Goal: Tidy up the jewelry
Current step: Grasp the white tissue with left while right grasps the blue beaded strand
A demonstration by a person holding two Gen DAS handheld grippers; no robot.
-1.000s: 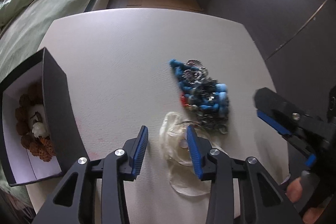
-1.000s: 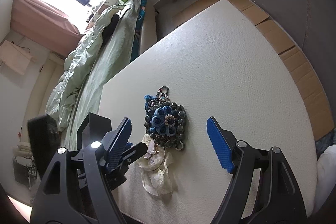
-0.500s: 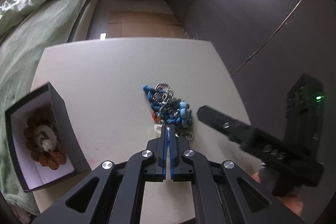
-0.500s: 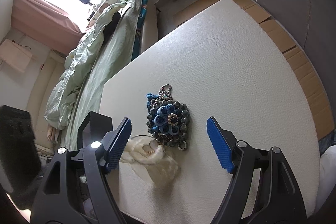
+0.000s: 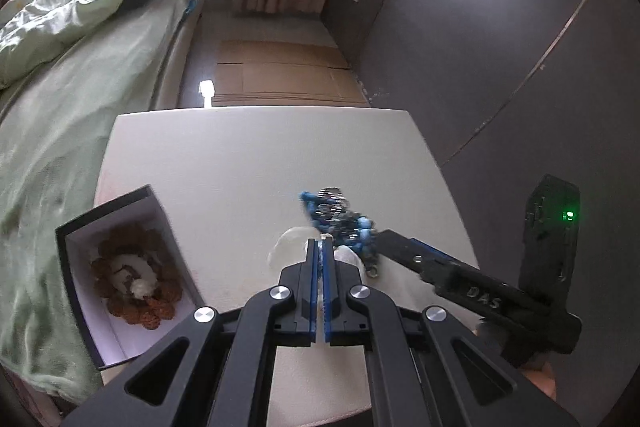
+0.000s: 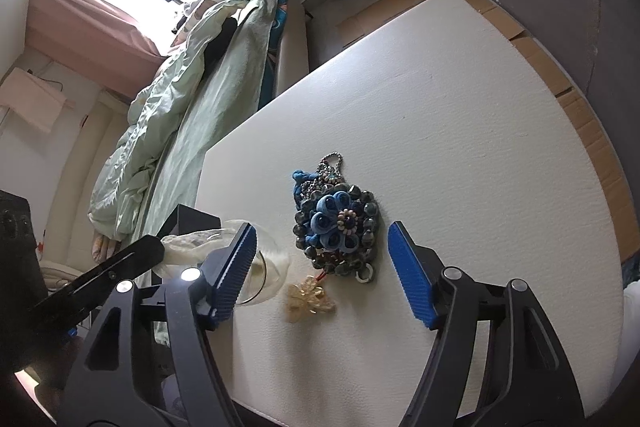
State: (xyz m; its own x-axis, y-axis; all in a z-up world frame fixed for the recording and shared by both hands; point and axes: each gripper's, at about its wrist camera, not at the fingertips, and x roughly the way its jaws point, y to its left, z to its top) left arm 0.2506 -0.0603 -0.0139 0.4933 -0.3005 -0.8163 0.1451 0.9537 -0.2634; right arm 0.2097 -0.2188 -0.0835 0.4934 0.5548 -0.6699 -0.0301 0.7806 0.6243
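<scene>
My left gripper (image 5: 320,247) is shut on a translucent cream pouch (image 5: 290,245) and holds it above the white table (image 5: 240,155); the pouch also shows in the right wrist view (image 6: 266,267). A blue and grey beaded jewelry piece (image 6: 336,223) lies on the table, also in the left wrist view (image 5: 344,223). A small gold ornament (image 6: 308,297) lies on the table just in front of it. My right gripper (image 6: 322,269) is open, low over the table, with the beaded piece between and just beyond its fingers.
An open black box (image 5: 76,291) with a white lining holds brown beads (image 5: 136,283) and stands at the table's left edge. A bed with a green cover (image 5: 60,87) lies left of the table. A dark wall (image 5: 500,47) stands to the right.
My left gripper closed on the cream pouch and lifted it off the table toward the left. The small gold ornament now lies uncovered. The right gripper stayed open over the beaded piece.
</scene>
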